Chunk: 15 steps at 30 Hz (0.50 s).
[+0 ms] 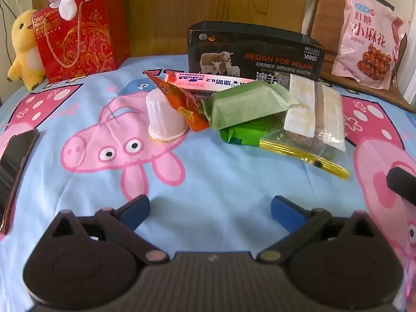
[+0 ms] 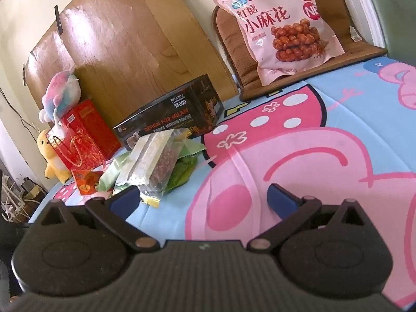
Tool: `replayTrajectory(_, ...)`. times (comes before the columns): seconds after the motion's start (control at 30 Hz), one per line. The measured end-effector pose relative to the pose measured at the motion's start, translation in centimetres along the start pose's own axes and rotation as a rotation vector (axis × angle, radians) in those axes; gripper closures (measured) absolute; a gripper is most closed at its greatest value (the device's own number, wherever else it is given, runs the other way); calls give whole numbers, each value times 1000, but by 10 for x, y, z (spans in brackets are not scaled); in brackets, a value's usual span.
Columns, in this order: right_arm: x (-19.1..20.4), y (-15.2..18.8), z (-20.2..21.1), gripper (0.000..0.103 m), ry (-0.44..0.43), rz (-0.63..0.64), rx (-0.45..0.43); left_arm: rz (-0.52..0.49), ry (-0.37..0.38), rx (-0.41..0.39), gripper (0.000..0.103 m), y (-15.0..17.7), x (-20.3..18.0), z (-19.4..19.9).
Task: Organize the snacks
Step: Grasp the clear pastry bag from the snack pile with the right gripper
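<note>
Snacks are seen piled on a cartoon-pig cloth point(image 1: 208, 182), just in front of a black box point(image 1: 256, 52) printed "DESIGN FOR MILAN". In the pile, a green packet point(image 1: 247, 104) is laid over a brighter green wrapper point(image 1: 244, 134); beside it a clear zip bag point(image 1: 312, 114) with a gold seal strip is propped, and a red-orange sachet point(image 1: 179, 101) is leaned against an upturned jelly cup point(image 1: 165, 119). A pink bar point(image 1: 208, 81) is wedged behind them, touching the box. Farther out, a large pink bag of twisted pastries point(image 2: 280, 26) is stood on a chair cushion point(image 2: 364, 49). A red gift box point(image 1: 83, 33) and a yellow plush chick point(image 1: 24, 49) are set at the far left. The left tongs point(image 1: 210, 209) are held spread and empty above the cloth; the right tongs point(image 2: 202, 199) are likewise parted, gripping nothing.
</note>
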State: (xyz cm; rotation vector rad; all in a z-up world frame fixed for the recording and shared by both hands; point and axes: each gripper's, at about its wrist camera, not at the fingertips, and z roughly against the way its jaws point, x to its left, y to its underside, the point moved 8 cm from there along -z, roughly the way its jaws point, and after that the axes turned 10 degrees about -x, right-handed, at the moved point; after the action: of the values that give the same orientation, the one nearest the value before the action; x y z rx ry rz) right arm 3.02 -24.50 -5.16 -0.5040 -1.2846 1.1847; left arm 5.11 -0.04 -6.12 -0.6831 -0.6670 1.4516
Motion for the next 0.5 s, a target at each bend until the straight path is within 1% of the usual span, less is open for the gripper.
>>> replayTrajectory(0.1,2,-1,0,0,0,0,0,13,6,-3,0,0,-3,-3)
replayTrajectory(0.17,3,-1,1,0,2,1,0,23,12,-16,0,1,-7,2)
replayTrajectory(0.27,7,-2,3,0,20,32,4,53,43,-30,0,0,-3,3)
replayTrajectory(0.4,18,5,-1,0,84,148,16,64,108,-64,0,2,7,8)
replayTrajectory(0.43,22,5,-1,0,84,189,5,61,118,-73,0,3,9,10)
replayTrajectory(0.5,42,7,-1,0,51,303,-19,62,104,-91,0,5,17,10)
